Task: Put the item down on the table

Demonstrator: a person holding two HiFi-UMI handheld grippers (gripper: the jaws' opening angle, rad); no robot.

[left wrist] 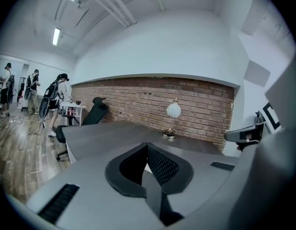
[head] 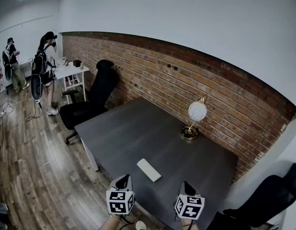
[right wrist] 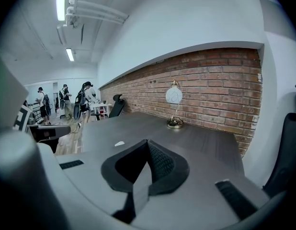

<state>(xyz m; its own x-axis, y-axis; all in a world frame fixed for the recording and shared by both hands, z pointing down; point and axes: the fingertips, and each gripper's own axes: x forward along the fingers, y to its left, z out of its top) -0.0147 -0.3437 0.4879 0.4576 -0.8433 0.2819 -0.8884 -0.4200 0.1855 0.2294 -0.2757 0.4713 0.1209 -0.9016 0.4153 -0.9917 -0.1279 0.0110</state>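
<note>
A flat white rectangular item lies on the dark grey table, near its front edge. It lies apart from both grippers, just beyond and between them. My left gripper is held over the front edge to the item's left, and its jaws are shut and empty. My right gripper is held to the item's right, also shut with nothing in it. In the right gripper view the item shows as a small white patch to the left.
A white globe lamp on a brass base stands on the table by the brick wall. One black office chair sits at the table's far left end, another at the right. People stand by a white desk far left.
</note>
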